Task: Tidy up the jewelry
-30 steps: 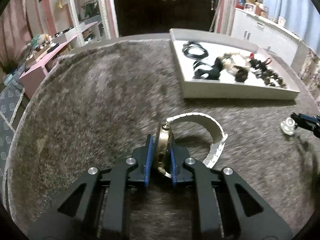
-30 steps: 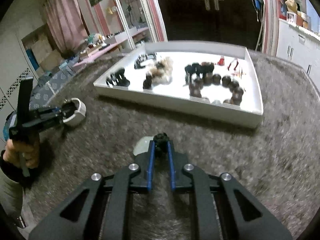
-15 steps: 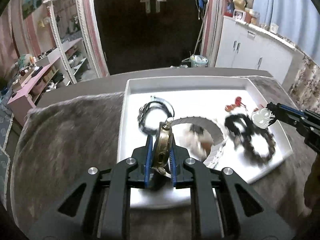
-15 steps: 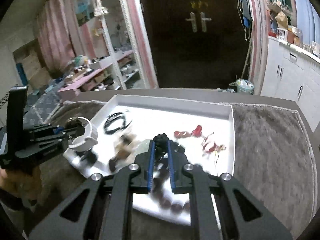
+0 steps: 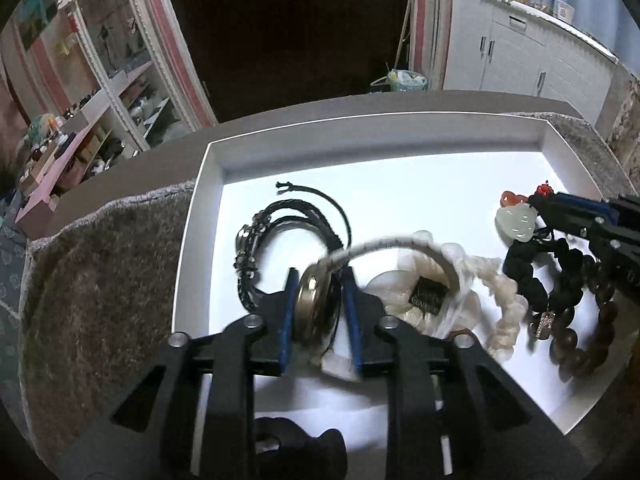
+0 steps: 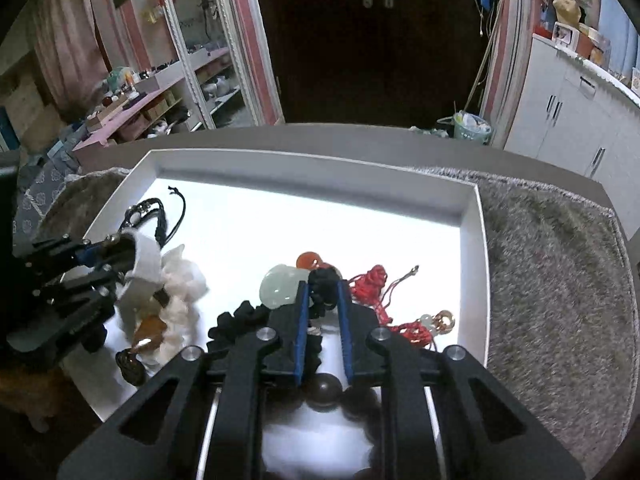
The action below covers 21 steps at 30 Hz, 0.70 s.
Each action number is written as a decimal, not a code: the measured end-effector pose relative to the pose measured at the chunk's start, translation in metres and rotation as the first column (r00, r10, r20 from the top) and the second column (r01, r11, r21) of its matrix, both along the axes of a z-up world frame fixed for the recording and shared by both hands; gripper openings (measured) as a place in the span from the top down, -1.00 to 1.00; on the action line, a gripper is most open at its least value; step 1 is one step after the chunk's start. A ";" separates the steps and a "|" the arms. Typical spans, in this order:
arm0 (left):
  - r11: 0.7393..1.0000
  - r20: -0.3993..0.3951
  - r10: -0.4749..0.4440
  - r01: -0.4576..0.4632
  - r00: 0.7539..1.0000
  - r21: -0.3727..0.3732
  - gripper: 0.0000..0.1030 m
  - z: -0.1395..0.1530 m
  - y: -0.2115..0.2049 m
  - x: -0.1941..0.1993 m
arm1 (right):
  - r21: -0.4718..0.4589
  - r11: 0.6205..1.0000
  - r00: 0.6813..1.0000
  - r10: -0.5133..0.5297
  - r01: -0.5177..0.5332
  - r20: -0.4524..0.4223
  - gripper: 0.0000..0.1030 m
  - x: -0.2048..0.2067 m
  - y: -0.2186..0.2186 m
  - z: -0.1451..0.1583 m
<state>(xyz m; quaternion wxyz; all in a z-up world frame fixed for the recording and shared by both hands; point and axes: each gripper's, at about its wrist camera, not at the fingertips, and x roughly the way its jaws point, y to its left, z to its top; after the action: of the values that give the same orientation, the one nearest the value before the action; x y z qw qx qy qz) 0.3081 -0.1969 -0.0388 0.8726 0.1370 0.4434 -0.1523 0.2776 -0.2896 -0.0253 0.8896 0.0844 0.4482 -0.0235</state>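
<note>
Both grippers point steeply down over the white tray. Left gripper fingers are opening around the watch; right gripper fingers are opening around the pendant's black knot. One second earlier both hovered over the carpeted bench.

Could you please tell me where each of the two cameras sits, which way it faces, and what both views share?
Left wrist: rides the left gripper, looking down its opening fingers at the watch between them, above the white tray.
Right wrist: rides the right gripper, jaws opening around a black cord knot; no hand is visible.
Shared: the tray, pale pendant, black leather bracelets, dark door and each other's gripper.
</note>
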 end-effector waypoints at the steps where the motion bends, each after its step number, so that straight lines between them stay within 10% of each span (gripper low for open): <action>1: 1.000 0.008 0.002 -0.002 1.000 -0.001 0.24 0.001 0.000 0.000 | -0.010 1.000 1.000 -0.002 0.002 0.003 0.49 -0.001 0.000 0.002; 7: 0.996 0.115 0.026 -0.016 0.993 -0.084 -0.29 0.040 0.019 -0.030 | -0.016 1.000 0.995 -0.016 0.018 0.095 -0.13 -0.049 -0.004 0.044; 11: 0.983 0.311 0.109 -0.057 0.944 -0.172 -0.94 0.071 0.063 -0.109 | -0.132 0.990 0.975 -0.027 0.057 0.219 -0.94 -0.144 0.021 0.075; 14: 0.971 0.405 0.192 -0.114 0.894 -0.209 -0.94 0.071 0.092 -0.188 | -0.194 0.970 0.943 -0.080 0.149 0.322 -0.95 -0.219 0.053 0.073; 21: 0.967 0.332 0.213 -0.151 0.919 -0.204 -0.94 0.026 0.126 -0.259 | -0.164 0.974 0.952 -0.107 0.159 0.286 -0.95 -0.291 0.088 0.026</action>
<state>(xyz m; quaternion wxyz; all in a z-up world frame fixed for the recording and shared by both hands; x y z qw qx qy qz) 0.0495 -0.0713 -0.0127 0.9566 0.0430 0.2764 -0.0816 -0.0131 -0.2011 0.0012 0.9437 0.0338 0.3092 -0.1131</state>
